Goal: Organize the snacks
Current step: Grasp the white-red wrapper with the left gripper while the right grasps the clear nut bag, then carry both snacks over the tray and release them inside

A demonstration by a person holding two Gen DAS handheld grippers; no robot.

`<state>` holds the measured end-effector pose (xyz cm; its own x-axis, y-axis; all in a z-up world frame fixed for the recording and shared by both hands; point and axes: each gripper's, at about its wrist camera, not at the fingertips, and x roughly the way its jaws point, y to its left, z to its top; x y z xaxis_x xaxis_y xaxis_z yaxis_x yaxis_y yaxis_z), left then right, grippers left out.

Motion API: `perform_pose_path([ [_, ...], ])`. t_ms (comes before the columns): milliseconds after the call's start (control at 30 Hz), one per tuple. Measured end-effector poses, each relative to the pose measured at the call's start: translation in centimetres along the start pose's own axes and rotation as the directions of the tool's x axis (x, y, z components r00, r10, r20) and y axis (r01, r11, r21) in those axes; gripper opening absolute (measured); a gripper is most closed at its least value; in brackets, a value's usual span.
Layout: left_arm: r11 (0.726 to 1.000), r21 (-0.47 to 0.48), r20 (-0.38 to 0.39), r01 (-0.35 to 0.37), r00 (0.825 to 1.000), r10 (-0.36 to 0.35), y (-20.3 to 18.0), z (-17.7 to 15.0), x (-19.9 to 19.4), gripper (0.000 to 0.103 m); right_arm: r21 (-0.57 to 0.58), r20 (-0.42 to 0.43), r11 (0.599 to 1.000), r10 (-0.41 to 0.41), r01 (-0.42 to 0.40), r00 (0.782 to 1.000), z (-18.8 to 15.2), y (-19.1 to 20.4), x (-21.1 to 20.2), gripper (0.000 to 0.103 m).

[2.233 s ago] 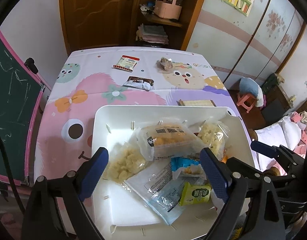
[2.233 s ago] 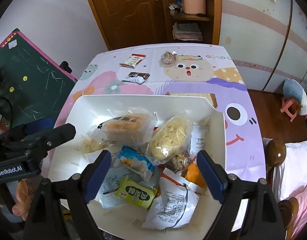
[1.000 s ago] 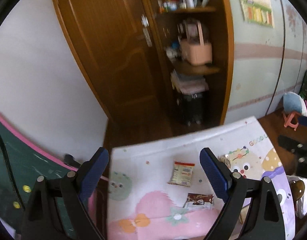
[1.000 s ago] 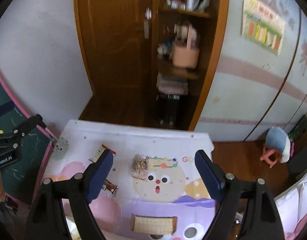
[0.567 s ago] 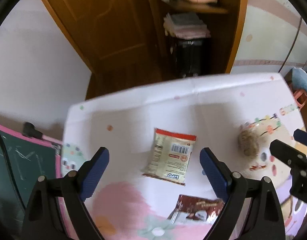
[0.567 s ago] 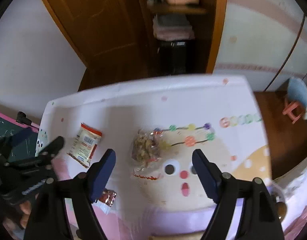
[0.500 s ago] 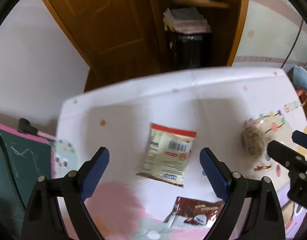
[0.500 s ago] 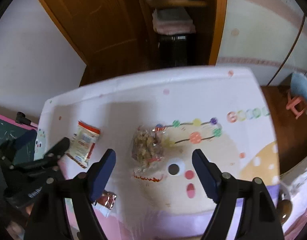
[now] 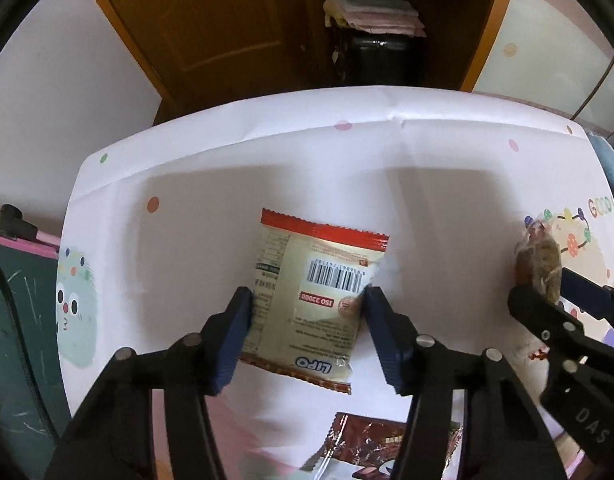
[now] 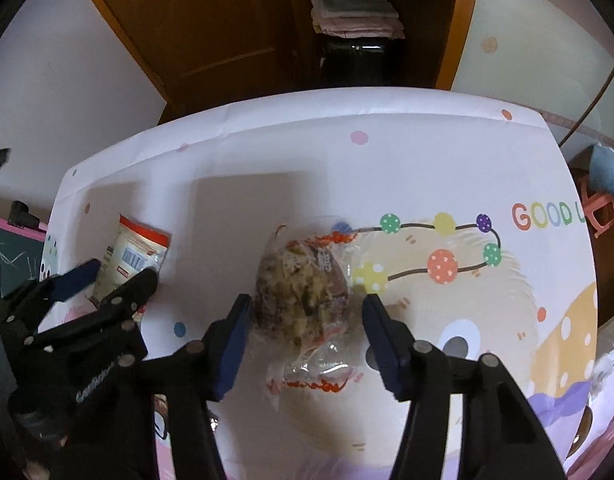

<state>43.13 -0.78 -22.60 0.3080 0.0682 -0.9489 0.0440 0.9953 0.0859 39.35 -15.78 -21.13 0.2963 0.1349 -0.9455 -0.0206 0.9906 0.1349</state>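
The worktop point(image 9: 227, 168) wears a cartoon-print cloth, with a wooden door point(image 9: 211, 28) and shelves of folded cloths point(image 9: 371, 8) beyond. The left claw point(image 9: 307, 312) is closing, its pads touching both sides of a red-edged cream packet point(image 9: 315, 288) lying flat. The right claw point(image 10: 305, 316) is closing around a clear bag of mixed snack point(image 10: 303, 280), pads just beside it

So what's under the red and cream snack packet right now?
The snack packet lies flat on the white tablecloth, between the closing left gripper pads. Whatever lies directly beneath it is covered.
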Motion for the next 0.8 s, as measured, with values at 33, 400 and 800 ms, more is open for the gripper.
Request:
perform_pose_path([
  [33,1.000,0.005,0.003,-0.002,1.000,0.002,-0.1,-0.1,-0.1,0.047,-0.003,0.002,1.000,0.007,-0.007,1.000,-0.1,-0.1,-0.3,0.047],
  [400,0.999,-0.040,0.003,0.026,1.000,-0.026,1.5,-2.3,-3.1,0.046,-0.004,-0.010,0.998,0.067,-0.067,0.998,-1.9,-0.4,-3.0,0.039],
  [800,0.990,0.111,0.243,0.086,0.964,-0.111,1.6,-9.5,-22.2,0.047,-0.058,0.167,0.982,0.188,-0.181,0.968,-7.1,-0.2,-17.1,0.039],
])
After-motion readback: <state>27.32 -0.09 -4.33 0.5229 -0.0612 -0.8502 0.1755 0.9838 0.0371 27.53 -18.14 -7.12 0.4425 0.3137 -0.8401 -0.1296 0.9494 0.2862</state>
